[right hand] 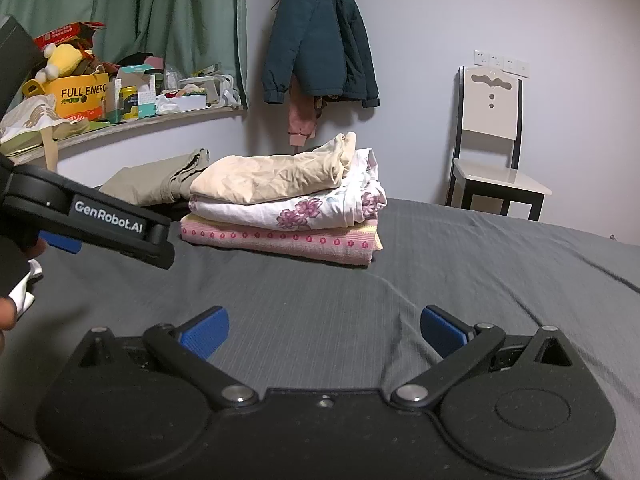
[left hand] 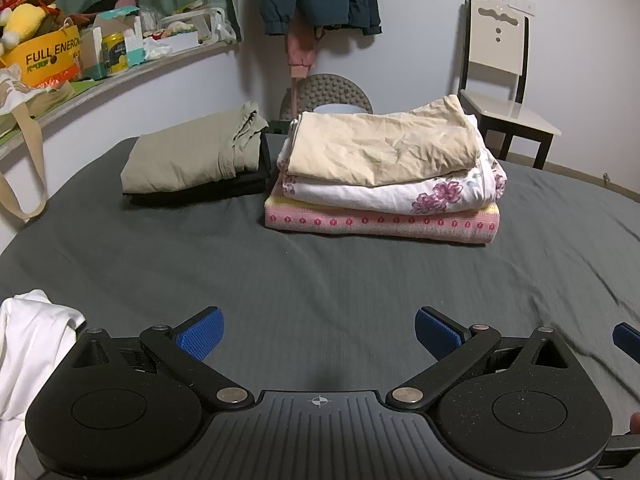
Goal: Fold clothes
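Both the left tongs (left hand: 318,330) and right tongs (right hand: 324,330) gape apart, empty, over a grey bed (left hand: 320,272). An unfolded white garment (left hand: 28,352) lies beside the left tongs; folded stacks (left hand: 384,176) sit beyond.

Grey sheet (left hand: 320,272); cream top (left hand: 380,148), purple-floral white (left hand: 400,194), pink towel (left hand: 380,224).

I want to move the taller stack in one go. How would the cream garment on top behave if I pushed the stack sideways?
The cream garment looks thin, wrinkled and loosely folded, so it would probably slide or bunch. It lies unpinned on the floral piece, which may shift too. The pink towel at the bottom looks thicker and probably steadier.
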Available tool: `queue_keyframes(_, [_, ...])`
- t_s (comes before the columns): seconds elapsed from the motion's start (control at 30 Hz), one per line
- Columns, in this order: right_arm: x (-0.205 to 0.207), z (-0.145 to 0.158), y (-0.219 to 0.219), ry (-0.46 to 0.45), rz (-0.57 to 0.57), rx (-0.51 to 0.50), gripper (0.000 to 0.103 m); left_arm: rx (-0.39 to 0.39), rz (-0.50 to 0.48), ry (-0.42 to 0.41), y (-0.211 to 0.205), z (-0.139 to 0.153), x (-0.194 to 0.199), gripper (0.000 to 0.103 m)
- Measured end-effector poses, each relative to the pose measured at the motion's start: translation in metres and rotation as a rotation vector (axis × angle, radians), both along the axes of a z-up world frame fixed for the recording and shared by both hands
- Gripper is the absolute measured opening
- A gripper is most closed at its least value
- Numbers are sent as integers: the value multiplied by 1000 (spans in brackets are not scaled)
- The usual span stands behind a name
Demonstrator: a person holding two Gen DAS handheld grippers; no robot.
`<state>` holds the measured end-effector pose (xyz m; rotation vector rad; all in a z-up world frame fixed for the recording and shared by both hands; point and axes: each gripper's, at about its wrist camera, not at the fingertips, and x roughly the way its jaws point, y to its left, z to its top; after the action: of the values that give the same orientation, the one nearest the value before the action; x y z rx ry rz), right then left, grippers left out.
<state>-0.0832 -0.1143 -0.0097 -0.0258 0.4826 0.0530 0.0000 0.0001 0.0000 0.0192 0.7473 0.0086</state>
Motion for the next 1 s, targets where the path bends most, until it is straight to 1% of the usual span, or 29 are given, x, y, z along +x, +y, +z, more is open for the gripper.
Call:
queue_keyframes(0.17, [-1, 1, 0, 0, 0, 1, 103, -8, 0, -13, 1, -1, -1, 102])
queue_keyframes(1.0, [0, 1, 8, -2, 7, -14, 103, -4, 5, -3, 2, -1, 0, 102])
